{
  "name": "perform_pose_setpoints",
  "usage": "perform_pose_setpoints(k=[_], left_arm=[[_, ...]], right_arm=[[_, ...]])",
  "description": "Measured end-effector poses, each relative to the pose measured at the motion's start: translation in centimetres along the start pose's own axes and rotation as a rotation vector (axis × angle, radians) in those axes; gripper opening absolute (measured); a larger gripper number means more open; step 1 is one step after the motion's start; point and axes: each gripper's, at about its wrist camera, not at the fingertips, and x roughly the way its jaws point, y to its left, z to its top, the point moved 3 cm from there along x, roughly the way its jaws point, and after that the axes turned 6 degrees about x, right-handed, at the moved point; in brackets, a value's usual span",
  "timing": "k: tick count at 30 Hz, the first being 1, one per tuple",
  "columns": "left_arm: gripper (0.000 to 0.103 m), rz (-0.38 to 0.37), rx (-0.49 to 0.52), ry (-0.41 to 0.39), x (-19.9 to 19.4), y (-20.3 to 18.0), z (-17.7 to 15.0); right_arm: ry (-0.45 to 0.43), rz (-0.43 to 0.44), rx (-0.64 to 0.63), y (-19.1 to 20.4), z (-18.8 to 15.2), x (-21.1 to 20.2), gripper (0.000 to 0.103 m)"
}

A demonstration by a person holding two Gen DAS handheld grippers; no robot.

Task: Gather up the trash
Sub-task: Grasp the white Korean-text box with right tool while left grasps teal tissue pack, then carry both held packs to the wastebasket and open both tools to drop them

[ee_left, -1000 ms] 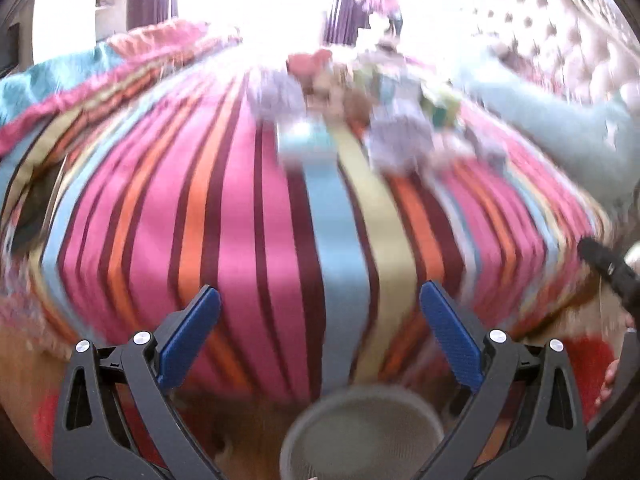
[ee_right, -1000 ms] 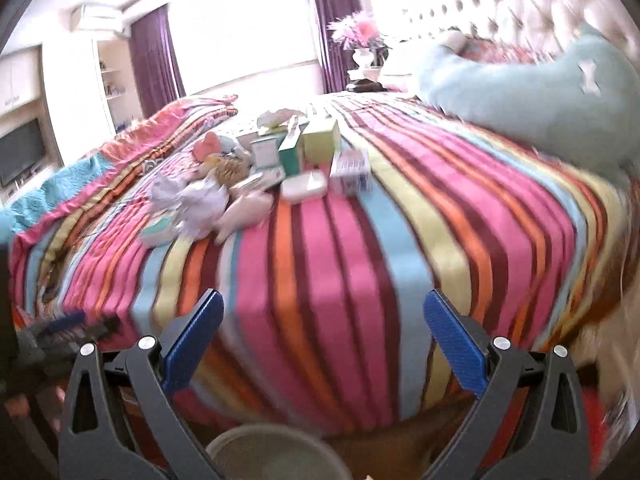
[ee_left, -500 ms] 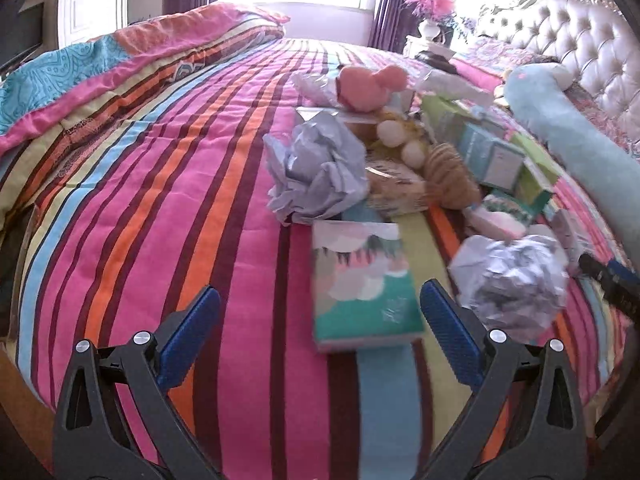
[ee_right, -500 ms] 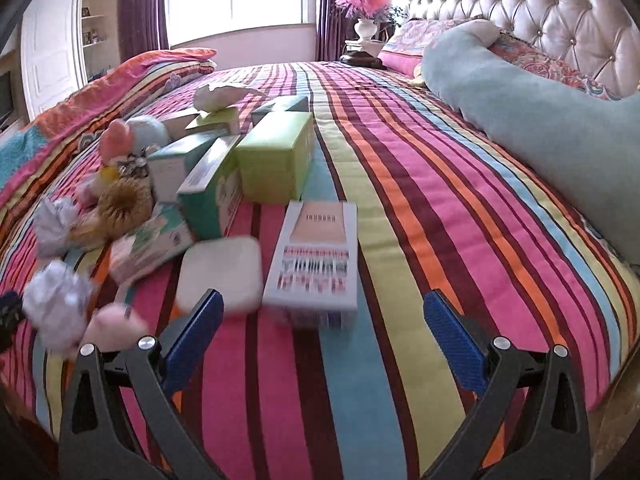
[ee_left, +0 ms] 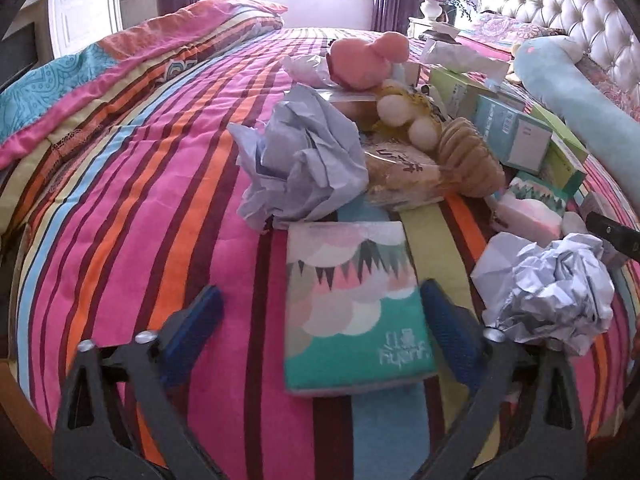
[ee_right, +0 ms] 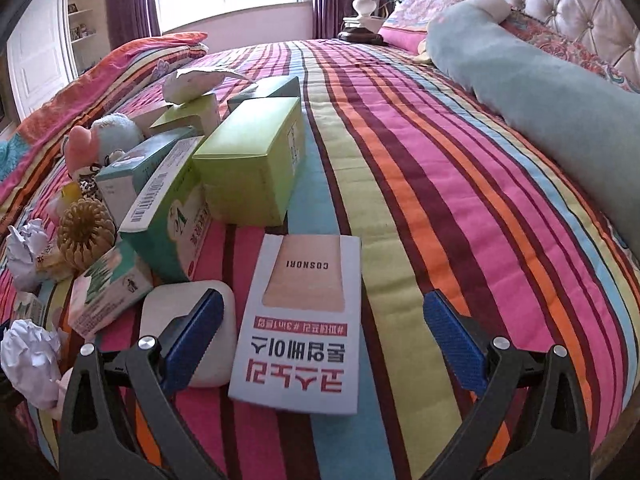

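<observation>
1. The striped bed [ee_left: 120, 208] carries the trash pile.
2. The tissue pack [ee_left: 352, 304] lies between the closing, empty left gripper [ee_left: 320, 332] fingers, long axis pointing away.
3. The white packet [ee_right: 304, 328] lies likewise between the closing, empty right gripper [ee_right: 324, 336] fingers.

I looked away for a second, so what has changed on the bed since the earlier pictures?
Both grippers came in from the foot of the striped bed to the pile. The left gripper now brackets the tissue pack, the right gripper the white COSNORI box; both jaws are closing, gripping nothing yet. The trash itself lies unmoved.
</observation>
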Motion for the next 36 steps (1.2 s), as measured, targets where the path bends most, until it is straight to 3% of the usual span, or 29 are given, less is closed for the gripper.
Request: perform_pose_setpoints(k=[1, 2, 3, 8, 11, 13, 16, 19, 22, 24, 29, 33, 36], left_arm=[[0.071, 0.002, 0.007, -0.007, -0.1, 0.1, 0.1], [0.053, -0.002, 0.015, -0.013, -0.2, 0.3, 0.1], [0.051, -0.008, 0.013, -0.015, -0.4, 0.5, 0.2], [0.050, -0.072, -0.019, -0.005, -0.9, 1.6, 0.3], [0.050, -0.125, -0.055, -0.046, -3.2, 2.4, 0.1], [0.050, -0.157, -0.043, -0.081, -5.5, 2.6, -0.2], [0.050, -0.267, -0.007, -0.131, -10.5, 2.7, -2.6], [0.051, -0.347, 0.062, -0.135, -14.3, 1.9, -6.4], [0.051, -0.424, 0.128, -0.053, -16.5, 0.4, -12.1], [0.050, -0.499, 0.124, 0.058, -16.4, -0.8, -16.5], [0.051, -0.513, 0.133, 0.355, -10.8, -4.1, -26.0], [0.051, -0.478, 0.193, 0.507, -5.7, -5.7, -29.3], [0.051, -0.489, 0.181, 0.581, -3.6, -6.1, -30.5]], right_arm=[[0.005, 0.011, -0.002, -0.1, 0.3, 0.2, 0.083], [0.011, 0.041, 0.003, -0.1, 0.2, 0.1, 0.058], [0.033, 0.056, 0.011, -0.3, 0.2, 0.2, 0.046], [0.017, 0.070, 0.046, -1.0, -0.2, -0.9, 0.046], [-0.025, 0.108, 0.064, -1.4, -0.1, -3.6, 0.046], [-0.059, 0.159, 0.061, -1.4, -0.5, -6.8, 0.046], [-0.093, 0.246, 0.044, -1.1, -2.4, -11.0, 0.046], [-0.080, 0.364, 0.029, -0.7, -7.2, -15.4, 0.046], [0.036, 0.458, 0.018, 0.6, -14.5, -17.9, 0.046], [0.128, 0.485, 0.034, 1.4, -18.4, -18.0, 0.046], [0.427, 0.491, 0.086, 3.5, -28.9, -13.9, 0.046], [0.559, 0.394, 0.003, 5.1, -33.8, -10.1, 0.046], [0.615, 0.380, -0.023, 6.3, -35.4, -8.7, 0.046]])
